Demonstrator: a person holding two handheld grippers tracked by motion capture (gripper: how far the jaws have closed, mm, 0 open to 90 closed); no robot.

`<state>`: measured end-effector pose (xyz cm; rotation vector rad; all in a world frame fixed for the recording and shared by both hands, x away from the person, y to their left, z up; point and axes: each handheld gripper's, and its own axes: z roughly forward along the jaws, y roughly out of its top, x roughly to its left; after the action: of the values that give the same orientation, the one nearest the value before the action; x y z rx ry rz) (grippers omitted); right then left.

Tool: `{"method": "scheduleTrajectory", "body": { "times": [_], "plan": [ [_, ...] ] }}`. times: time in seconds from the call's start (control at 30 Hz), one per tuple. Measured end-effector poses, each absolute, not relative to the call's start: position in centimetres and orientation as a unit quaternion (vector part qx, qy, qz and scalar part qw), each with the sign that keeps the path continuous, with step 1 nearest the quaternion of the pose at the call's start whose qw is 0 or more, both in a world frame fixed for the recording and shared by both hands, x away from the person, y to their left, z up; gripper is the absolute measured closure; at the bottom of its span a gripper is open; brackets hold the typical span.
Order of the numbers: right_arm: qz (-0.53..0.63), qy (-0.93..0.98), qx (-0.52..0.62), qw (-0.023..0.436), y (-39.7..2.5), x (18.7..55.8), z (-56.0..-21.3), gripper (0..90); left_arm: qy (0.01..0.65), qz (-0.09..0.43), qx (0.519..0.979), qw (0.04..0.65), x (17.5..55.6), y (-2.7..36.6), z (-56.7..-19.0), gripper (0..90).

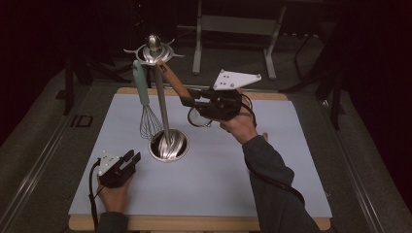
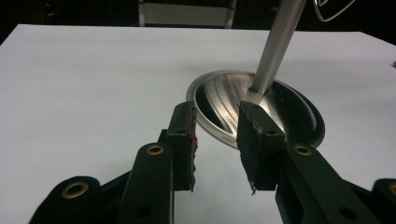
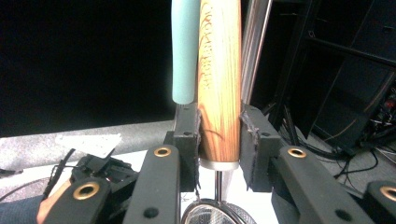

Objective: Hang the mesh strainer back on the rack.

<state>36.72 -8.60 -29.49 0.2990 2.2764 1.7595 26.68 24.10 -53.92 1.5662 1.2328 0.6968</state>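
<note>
Hanging the wooden-handled strainer on the rack

My right gripper [image 1: 190,101] is clamped on the wooden handle [image 3: 219,84], right beside the teal whisk [image 1: 145,99]; left gripper [image 1: 130,159] sits on the table, jaws apart.

Utensil stand [image 1: 164,127]: polished metal, glossy base w/ mirror streaks. Strainer handle [image 3: 219,79]: varnished wood, grain visible, smooth. Whisk [image 1: 144,99]: matt teal grip, wire metal. Bench [image 1: 272,160] top: matt pale sheet. Right tool [image 3: 219,140]: matt black plastic, rough pads

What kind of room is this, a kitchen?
Probably not a kitchen; it looks like a lab or workshop set up for recording. A white board lies on a table in a dark room, metal frames and cables stand behind, and a utensil stand serves as a prop.
</note>
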Motion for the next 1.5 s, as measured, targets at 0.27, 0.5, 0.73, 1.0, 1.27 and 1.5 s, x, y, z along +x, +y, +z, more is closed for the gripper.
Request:
{"method": "scheduleTrajectory", "body": {
  "times": [0.27,0.5,0.73,1.0,1.27,1.5],
  "plan": [
    [0.586,0.791,0.11,0.135,-8.0,36.7,-29.9,70.3,0.508,0.287,0.646,0.492,26.7,24.1,-53.9,67.9],
    [0.572,0.8,0.109,0.145,-7.3,36.6,-30.2,69.8,0.507,0.288,0.646,0.492,26.7,24.1,-53.9,67.9],
    [0.567,0.805,0.101,0.144,-6.6,36.5,-30.4,68.5,0.508,0.288,0.646,0.492,26.7,24.1,-53.9,67.9],
    [0.568,0.805,0.097,0.14,-6.7,36.3,-30.2,67.7,0.507,0.288,0.646,0.492,26.7,24.1,-53.9,67.9],
    [0.543,0.824,0.081,0.139,-7.5,36.2,-30.5,70.9,0.507,0.288,0.647,0.491,26.7,24.1,-53.9,67.9],
    [0.517,0.84,0.086,0.142,-8.6,36.2,-31.6,70.9,0.508,0.287,0.648,0.491,26.7,24.1,-53.9,67.9]
  ]
}}
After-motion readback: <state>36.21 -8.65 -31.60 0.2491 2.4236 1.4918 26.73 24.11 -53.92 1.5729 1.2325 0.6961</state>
